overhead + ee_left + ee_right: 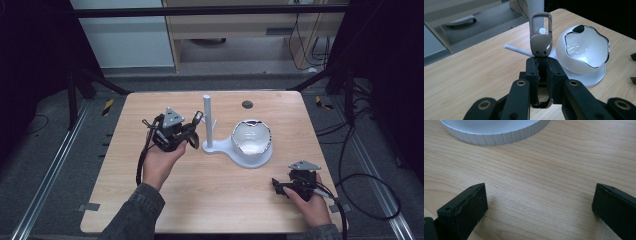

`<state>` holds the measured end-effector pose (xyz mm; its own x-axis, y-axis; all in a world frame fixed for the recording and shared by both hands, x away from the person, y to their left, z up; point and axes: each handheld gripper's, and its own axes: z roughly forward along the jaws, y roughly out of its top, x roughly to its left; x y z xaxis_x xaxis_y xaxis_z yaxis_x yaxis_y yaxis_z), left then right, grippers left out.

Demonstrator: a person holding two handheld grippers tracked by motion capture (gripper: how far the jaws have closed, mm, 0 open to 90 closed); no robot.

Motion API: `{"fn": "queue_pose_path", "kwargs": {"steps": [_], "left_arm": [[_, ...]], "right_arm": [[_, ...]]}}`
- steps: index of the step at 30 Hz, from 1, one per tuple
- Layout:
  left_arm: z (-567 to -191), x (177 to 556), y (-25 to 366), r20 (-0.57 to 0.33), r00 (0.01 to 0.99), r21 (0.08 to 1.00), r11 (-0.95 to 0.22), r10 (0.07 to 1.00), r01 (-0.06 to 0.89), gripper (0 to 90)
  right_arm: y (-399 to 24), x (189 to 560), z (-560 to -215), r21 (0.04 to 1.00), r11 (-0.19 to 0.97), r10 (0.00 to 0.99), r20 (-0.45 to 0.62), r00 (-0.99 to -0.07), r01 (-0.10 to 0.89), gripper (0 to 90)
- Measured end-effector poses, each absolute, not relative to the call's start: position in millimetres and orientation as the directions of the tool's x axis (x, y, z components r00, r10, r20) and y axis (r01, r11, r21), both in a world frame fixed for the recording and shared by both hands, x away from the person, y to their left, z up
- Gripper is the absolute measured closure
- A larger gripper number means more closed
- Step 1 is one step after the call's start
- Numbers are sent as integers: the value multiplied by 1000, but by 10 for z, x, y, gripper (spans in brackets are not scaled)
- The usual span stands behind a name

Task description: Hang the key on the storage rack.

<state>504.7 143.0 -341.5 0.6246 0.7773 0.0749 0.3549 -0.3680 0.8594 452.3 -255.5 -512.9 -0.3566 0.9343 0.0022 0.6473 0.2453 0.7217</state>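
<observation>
1. A grey-brown carabiner clip (pixel 541 37) was pinched between the pressed-in jaws of the left gripper (pixel 541 72), its loop end sticking up out of the jaws.
2. The clip was held above the table, just beside the white post (pixel 207 120) of the stand; a thin white peg (pixel 517 50) was seen behind it.
3. The white bowl-shaped holder (pixel 584 50) with a wavy chrome rim was seated on the stand's round base (pixel 250 159), near the clip.
4. The right gripper (pixel 285 186) was rested low on the wooden table (pixel 210 190), well apart from the clip, jaws spread wide with nothing between them.
5. The ribbed base edge (pixel 496 132) was seen ahead of the right gripper.
</observation>
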Motion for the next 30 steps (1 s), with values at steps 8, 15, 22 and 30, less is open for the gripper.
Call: {"fn": "queue_pose_path", "kwargs": {"steps": [8,15,22,30], "left_arm": [[-3426,5051,1429,74,622,862,-364,780,354,803],[-3464,5000,1426,74,622,862,-364,780,354,803],[-3498,5053,1415,68,612,860,-358,788,364,803],[-3537,5094,1371,65,615,857,-360,786,369,803]], "right_arm": [[-2553,4521,-5128,722,247,933,3,-359,646,5],[-2552,4521,-5128,722,247,933,3,-360,646,6],[-2551,4521,-5128,722,248,933,3,-361,646,6],[-2551,4521,-5128,722,248,932,3,-361,646,5]]}}
